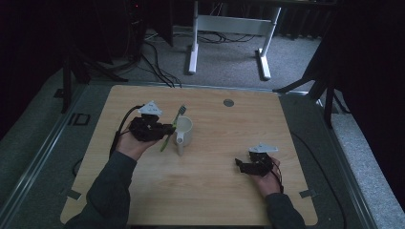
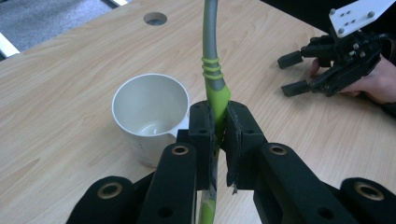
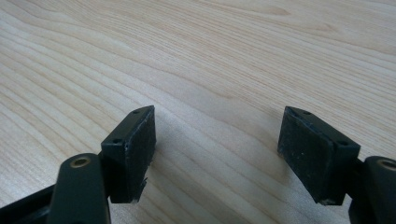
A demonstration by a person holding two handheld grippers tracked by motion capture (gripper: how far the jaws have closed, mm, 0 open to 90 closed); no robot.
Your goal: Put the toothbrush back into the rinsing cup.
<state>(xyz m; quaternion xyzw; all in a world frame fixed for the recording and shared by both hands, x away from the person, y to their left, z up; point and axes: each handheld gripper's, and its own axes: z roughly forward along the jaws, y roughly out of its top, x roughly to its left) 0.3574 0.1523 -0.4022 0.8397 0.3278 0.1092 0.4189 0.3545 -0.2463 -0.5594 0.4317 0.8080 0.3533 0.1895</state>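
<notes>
The left gripper (image 2: pixel 215 135) is pinching the green toothbrush (image 2: pixel 211 60) beside the white cup (image 1: pixel 183 130) near the table's (image 1: pixel 229 191) left-centre, seemingly for dropping it in, while the right gripper (image 3: pixel 233 154) is resting spread, empty, toward the right edge.

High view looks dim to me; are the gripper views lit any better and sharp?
High view: dark, murky around the table. Left gripper view: brighter, toothbrush and mug sharp, near fingers slightly soft. Right gripper view: evenly lit, wood grain crisp, soft shadows under the fingers.

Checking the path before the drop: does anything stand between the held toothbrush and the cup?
Nothing visible. The left gripper clamps the toothbrush right beside the cup, whose mouth is open and empty.
</notes>
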